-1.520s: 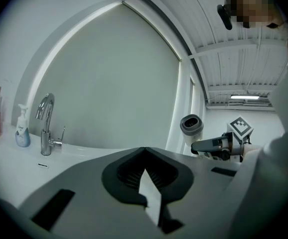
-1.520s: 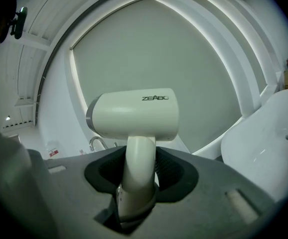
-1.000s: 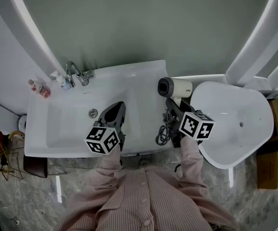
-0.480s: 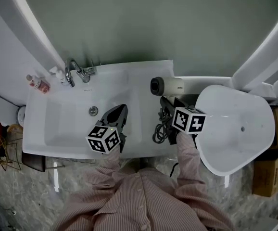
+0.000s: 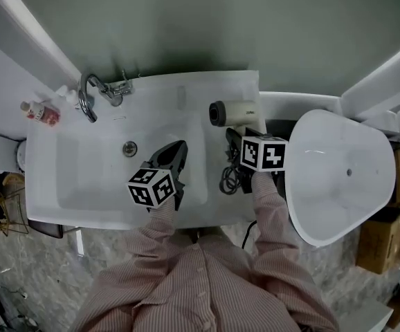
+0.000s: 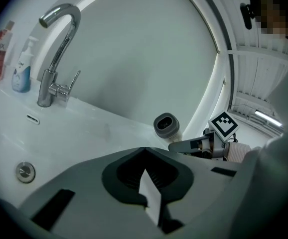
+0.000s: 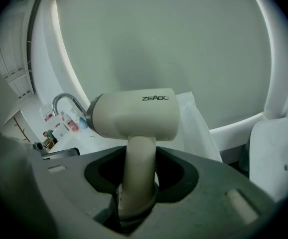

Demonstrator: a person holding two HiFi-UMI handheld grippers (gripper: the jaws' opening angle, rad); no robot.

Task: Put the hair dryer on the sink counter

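The cream hair dryer is over the right part of the white sink counter, its dark nozzle pointing left toward the basin. My right gripper is shut on its handle, which stands upright between the jaws in the right gripper view, under the body. Its dark cord lies coiled on the counter by the gripper. I cannot tell whether the dryer touches the counter. My left gripper hovers over the basin's right side, jaws shut and holding nothing. The left gripper view shows the dryer's nozzle.
A chrome faucet stands at the basin's back left, with bottles beside it and a drain in the basin. A white tub sits right of the counter. Cardboard boxes are at the far right.
My right gripper has carried the hair dryer leftward, from beyond the sink's right edge to above the counter. The left gripper has stayed over the basin.
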